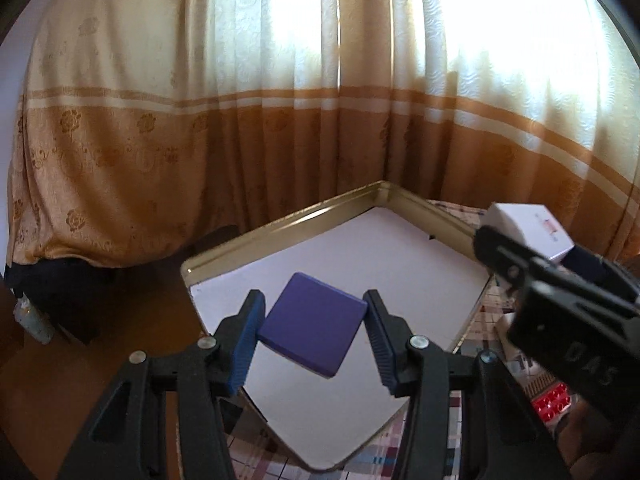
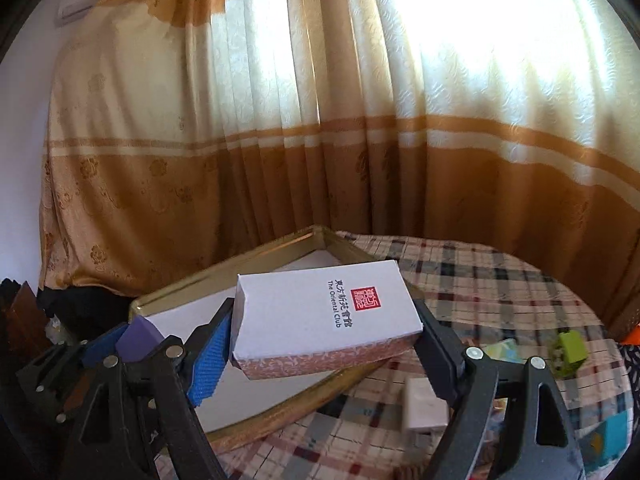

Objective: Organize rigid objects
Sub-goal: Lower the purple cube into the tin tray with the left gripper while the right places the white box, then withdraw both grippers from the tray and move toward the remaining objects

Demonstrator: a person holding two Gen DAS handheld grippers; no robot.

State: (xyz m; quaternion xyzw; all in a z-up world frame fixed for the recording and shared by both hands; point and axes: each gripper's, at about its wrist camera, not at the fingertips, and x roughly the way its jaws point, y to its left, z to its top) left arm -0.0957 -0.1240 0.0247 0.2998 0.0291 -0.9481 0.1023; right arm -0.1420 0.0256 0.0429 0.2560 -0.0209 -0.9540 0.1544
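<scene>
White box (image 2: 324, 312) lying flat, long axis crosswise between right tongs (image 2: 326, 344)

Flat square purple block (image 1: 313, 324), white rectangular cardboard box with red seal and pink-patterned base (image 2: 325, 314), gold-rimmed white-floored tray (image 1: 280, 222), plaid tablecloth (image 2: 500, 280), cream-and-orange floral curtain (image 1: 200, 120), lime-green toy brick (image 2: 570, 350).

The surface (image 2: 500, 280) is covered by a plaid cloth. A gold-rimmed tray (image 2: 280, 412) is set at lower centre; a green block (image 2: 570, 350) and a white box (image 2: 424, 404) are seen lower right.
</scene>
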